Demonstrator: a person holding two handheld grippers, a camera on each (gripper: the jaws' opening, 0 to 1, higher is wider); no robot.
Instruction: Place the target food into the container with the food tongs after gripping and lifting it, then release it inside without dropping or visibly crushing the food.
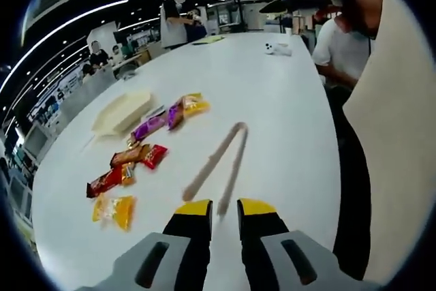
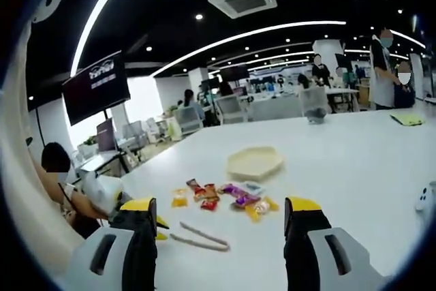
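Observation:
Beige food tongs [image 1: 218, 165] lie on the white table [image 1: 272, 100] in a V, their free ends towards my left gripper [image 1: 225, 207]. Its jaws stand a narrow gap apart, open, just short of the tongs, with one tong arm ending at the gap. Several snack packets, purple [image 1: 148, 127], red [image 1: 146, 156] and yellow [image 1: 114, 210], lie left of the tongs. Beyond them sits a pale yellow container [image 1: 122, 110]. From the right gripper view I see the tongs [image 2: 199, 238], the packets [image 2: 225, 195] and the container [image 2: 255, 163] farther off. My right gripper [image 2: 221, 206] is wide open, holding nothing.
A small white object [image 1: 278, 48] lies far along the table. A person in a white shirt [image 1: 340, 46] sits at the table's edge, and a cream sleeve [image 1: 402, 134] fills the side. Other people and desks stand in the background.

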